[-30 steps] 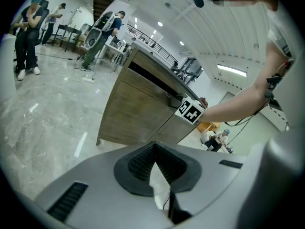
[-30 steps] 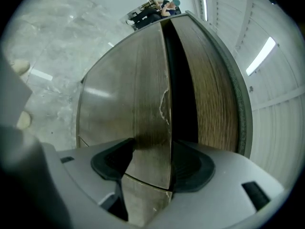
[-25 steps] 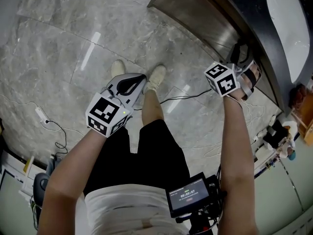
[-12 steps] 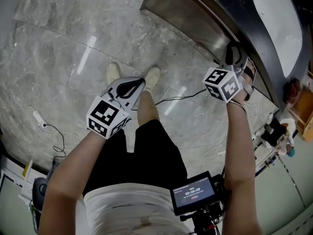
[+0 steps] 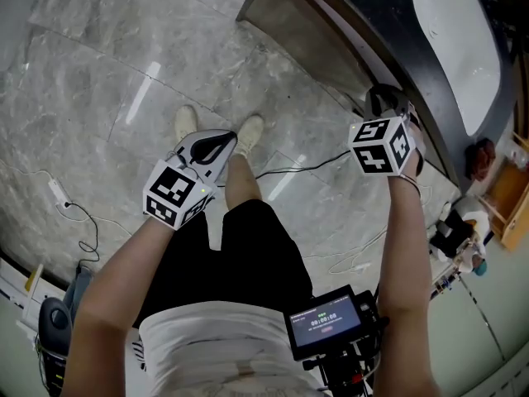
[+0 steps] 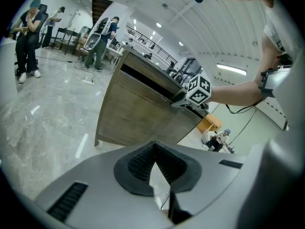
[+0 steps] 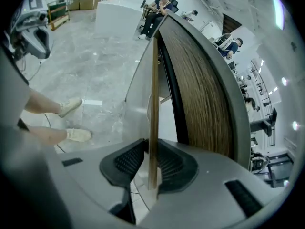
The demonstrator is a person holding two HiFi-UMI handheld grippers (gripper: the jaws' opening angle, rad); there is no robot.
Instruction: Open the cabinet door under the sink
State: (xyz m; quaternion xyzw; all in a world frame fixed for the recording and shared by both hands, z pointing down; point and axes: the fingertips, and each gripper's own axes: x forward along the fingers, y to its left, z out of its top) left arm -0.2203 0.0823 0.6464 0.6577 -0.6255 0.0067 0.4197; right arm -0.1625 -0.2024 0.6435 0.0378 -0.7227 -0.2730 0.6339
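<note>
The wooden cabinet (image 5: 318, 31) stands under a dark counter with a white sink basin (image 5: 455, 48). In the right gripper view its door (image 7: 153, 104) stands ajar, edge-on between my jaws. My right gripper (image 5: 386, 99) points down at the door's top edge. Its jaws have just been closing, and the black pads (image 7: 126, 161) press on both faces of the thin wooden edge. My left gripper (image 5: 223, 143) hangs over the floor in front of the person's legs, shut with nothing in it. From the left gripper view the cabinet (image 6: 138, 109) and right gripper (image 6: 193, 92) show ahead.
The person's feet (image 5: 248, 133) stand on the marble floor close to the cabinet. A black cable (image 5: 289, 170) and a white power strip (image 5: 56, 190) lie on the floor. A small screen (image 5: 326, 329) is mounted at the waist. People sit at the lower right (image 5: 463, 238).
My right gripper has shifted along the cabinet's top edge and tipped downward, and its jaws have narrowed onto the door's edge. My left gripper has stayed where it was.
</note>
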